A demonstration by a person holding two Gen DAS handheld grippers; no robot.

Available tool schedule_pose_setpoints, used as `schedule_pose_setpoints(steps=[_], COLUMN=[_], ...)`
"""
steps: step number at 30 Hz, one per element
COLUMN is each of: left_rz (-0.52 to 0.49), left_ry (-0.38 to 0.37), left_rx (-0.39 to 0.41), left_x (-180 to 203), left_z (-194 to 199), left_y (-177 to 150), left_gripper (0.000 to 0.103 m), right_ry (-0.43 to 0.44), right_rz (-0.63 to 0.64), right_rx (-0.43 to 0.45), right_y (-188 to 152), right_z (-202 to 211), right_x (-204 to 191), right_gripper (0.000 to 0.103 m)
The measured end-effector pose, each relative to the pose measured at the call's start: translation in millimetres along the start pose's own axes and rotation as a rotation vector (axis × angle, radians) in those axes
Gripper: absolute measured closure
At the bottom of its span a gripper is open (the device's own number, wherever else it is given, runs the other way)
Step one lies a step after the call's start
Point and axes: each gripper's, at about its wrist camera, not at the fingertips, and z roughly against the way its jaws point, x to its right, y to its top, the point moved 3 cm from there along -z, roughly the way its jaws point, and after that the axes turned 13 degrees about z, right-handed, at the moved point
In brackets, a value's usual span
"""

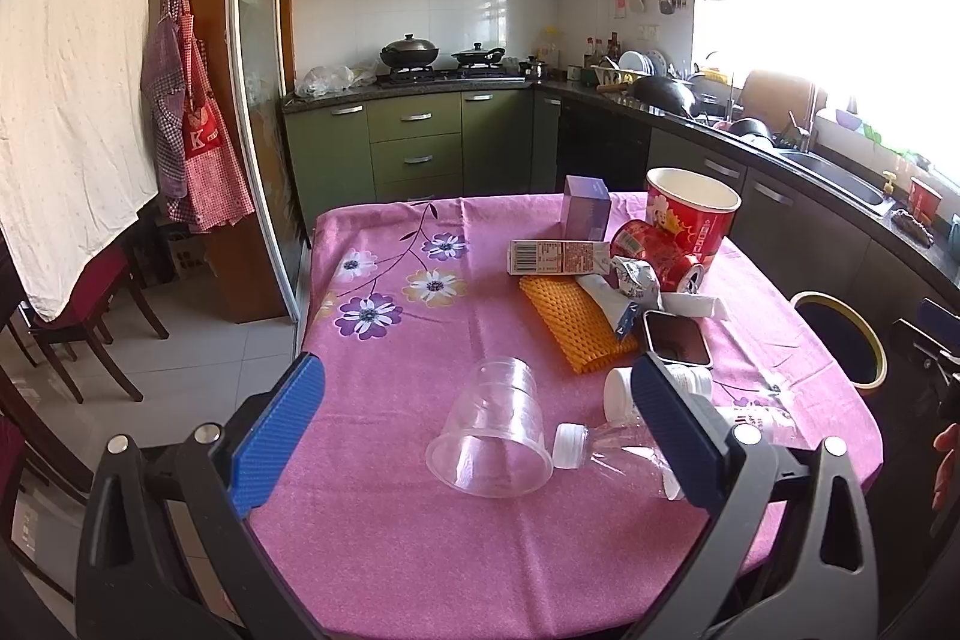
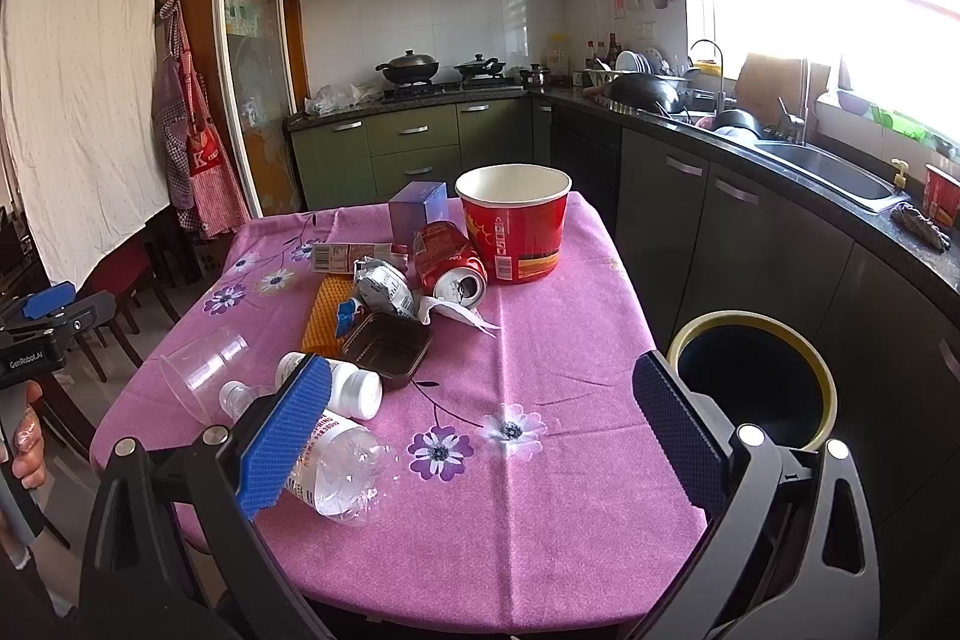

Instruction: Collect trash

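On the pink flowered tablecloth [image 2: 540, 490] the trash lay in a loose heap toward the far side, and beside the table's right edge, down on the floor, stood the dark bin [image 2: 753, 388] with its pale rim.

Largest of the pile was the red paper bucket [image 2: 516, 226], upright and open-mouthed; a sideways nudge could tip it onto the things crowded against it. The crushed clear bottle [image 2: 336, 472] lay on its side at the near left, partly behind one blue pad, and being dented and slick it looked likely to squirt out of a pinch or roll toward the table edge. The clear plastic cup [image 1: 492, 436], also on its side, would probably buckle if squeezed hard. The red can [image 2: 450, 262] rested against the bucket, so pulling it might drag the crumpled wrapper [image 2: 384, 286] and white tissue [image 2: 462, 316] along. The small white pill bottle [image 2: 348, 388] touched the dark tray [image 2: 387, 346] and could skid.

Both tools hung above the near edge with nothing between the pads: the left gripper [image 1: 480, 424] spread wide, the right gripper [image 2: 480, 436] likewise spread wide.
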Motion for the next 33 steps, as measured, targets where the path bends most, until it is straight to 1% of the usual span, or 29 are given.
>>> schedule_pose_setpoints(steps=[33], left_rz=[-0.007], left_ry=[-0.001], left_rx=[-0.012], left_x=[3.1], left_z=[-3.1], left_y=[-2.3], left_gripper=[0.006], right_ry=[0.003], right_rz=[0.002], right_rx=[-0.005], right_y=[-3.1], right_z=[-4.1], right_x=[-2.0], right_gripper=[0.004])
